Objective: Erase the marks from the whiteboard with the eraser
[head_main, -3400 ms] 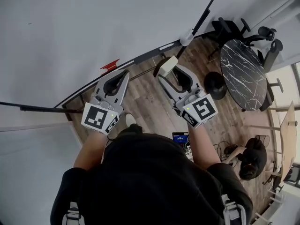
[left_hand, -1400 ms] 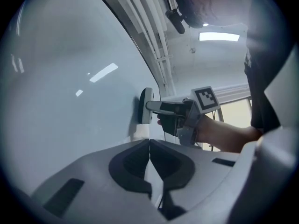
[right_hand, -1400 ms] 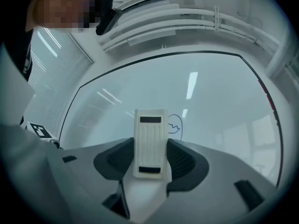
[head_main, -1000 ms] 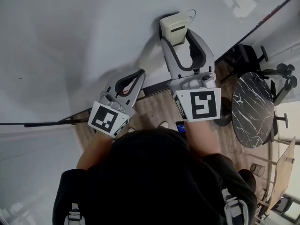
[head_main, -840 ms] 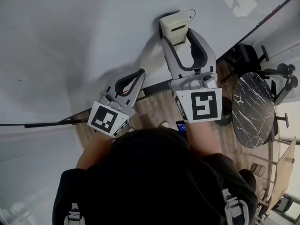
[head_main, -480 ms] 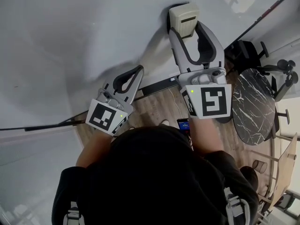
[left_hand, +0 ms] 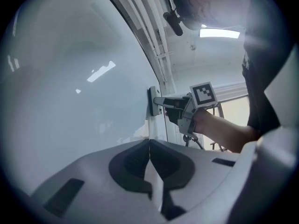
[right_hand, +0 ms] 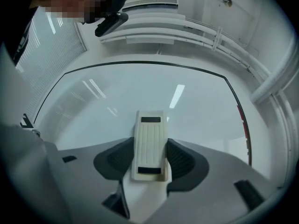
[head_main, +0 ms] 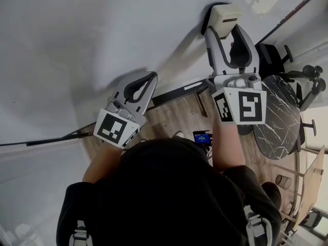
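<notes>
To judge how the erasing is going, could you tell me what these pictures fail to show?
- The eraser, wiping face: right gripper view, hidden by its own back.
- The whiteboard beneath it: covered by the eraser, so any marks there are unseen.
- Eraser-to-board contact: left gripper view, too small to tell.

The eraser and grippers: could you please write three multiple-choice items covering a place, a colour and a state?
1. Where is the eraser? A) between the right gripper's jaws B) in a drawer C) on a shelf
2. What colour is the eraser? A) red B) cream C) blue
3. How do the left gripper's jaws stand? A) wide apart B) on a marker C) together, empty
Answers: A, the jaws clamp its sides; B, its ribbed back is cream; C, they meet with nothing between.
</notes>
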### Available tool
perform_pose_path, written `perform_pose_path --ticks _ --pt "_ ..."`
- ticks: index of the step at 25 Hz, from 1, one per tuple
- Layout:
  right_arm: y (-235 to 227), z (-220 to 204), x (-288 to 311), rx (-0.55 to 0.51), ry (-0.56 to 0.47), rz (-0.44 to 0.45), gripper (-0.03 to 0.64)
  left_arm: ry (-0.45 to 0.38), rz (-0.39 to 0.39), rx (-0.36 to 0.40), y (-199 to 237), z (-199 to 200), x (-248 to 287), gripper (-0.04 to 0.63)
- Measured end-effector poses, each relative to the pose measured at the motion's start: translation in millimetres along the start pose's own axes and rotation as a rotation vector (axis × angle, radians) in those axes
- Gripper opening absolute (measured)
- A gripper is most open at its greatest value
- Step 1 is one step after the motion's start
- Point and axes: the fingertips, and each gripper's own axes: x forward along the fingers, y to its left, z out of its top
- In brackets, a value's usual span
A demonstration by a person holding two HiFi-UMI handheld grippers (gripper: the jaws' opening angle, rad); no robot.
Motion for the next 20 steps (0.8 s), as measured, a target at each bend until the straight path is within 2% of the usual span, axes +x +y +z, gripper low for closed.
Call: perform_pose_path --ticks 10,17,20 --pt "-58.1 -15.0 -5.7 0.024 0.047 -0.105 0.219 0.01 0.004 0.004 -6.2 4.0 4.0 0.005" --pt "-51.8 -10.1 -16.5 0.009 0.064 -0.115 0.219 -0.017 0.026 0.015 -1.8 14.2 -11.3 0.006" --pt "-35.5 -5.4 -23.6 0.007 0.06 -0.089 0.219 -0.025 0.043 0.016 3.0 16.7 -19.9 0.006"
